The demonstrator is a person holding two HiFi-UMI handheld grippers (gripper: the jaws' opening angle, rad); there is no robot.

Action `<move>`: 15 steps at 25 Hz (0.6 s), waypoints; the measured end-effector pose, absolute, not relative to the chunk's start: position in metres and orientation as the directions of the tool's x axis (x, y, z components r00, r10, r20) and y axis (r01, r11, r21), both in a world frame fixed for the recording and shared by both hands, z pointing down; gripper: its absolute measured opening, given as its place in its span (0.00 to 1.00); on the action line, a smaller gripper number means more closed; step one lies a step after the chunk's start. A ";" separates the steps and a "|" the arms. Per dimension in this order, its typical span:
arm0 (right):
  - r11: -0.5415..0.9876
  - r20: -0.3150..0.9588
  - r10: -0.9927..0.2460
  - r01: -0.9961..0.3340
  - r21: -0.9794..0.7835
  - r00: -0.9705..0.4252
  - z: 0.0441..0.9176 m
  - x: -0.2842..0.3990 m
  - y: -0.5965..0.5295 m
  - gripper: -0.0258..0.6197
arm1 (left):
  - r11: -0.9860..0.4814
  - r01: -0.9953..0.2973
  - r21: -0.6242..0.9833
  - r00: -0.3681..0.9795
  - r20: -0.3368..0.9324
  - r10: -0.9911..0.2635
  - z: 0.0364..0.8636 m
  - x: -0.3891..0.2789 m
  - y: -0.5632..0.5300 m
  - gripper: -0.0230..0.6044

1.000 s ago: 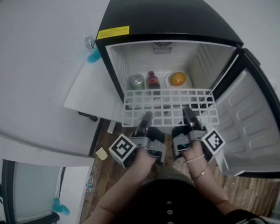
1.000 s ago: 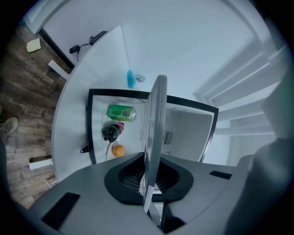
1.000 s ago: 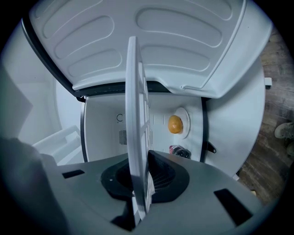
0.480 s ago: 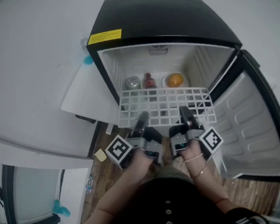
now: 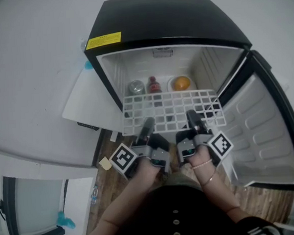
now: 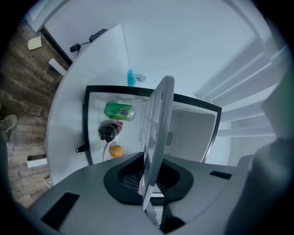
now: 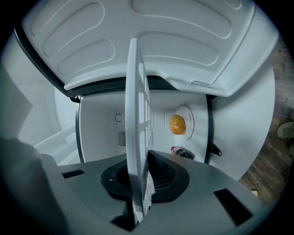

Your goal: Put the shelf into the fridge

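The grid shelf covers the lower parts of the green can, the dark red-capped bottle and the orange on its white plate, which stand in a row near the back of the fridge floor. Whether the shelf's ends rest on the side-wall ribs cannot be made out. In both gripper views the shelf shows only edge-on.

It lies flat across the fridge's open front. Its long axis runs from side wall to side wall and its far long edge points inward. The left gripper is clamped on the near long edge left of the middle, and the right gripper on the same edge further right. The door stands open at the right.
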State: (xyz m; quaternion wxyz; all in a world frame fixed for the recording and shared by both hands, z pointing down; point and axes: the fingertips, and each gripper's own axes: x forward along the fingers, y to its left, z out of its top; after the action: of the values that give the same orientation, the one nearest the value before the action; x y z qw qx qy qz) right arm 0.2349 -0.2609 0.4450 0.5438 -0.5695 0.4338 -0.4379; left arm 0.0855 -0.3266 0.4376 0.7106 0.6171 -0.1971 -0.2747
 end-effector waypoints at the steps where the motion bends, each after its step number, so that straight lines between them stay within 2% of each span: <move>1: -0.030 0.025 -0.971 -0.018 -0.999 0.240 0.445 0.235 -0.261 0.09 | 0.088 0.147 0.985 0.772 -0.058 -0.633 0.437 0.086 -0.327 0.09; 15: -0.048 0.042 -0.974 -0.024 -0.999 0.221 0.444 0.238 -0.270 0.09 | 0.056 0.096 0.994 0.759 -0.037 -0.650 0.436 0.088 -0.335 0.09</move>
State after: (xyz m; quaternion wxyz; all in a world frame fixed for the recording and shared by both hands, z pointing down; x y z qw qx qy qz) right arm 0.2385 -0.2696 0.4438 0.5335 -0.5707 0.4372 -0.4455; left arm 0.0884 -0.3347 0.4363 0.6929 0.6319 -0.2192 -0.2693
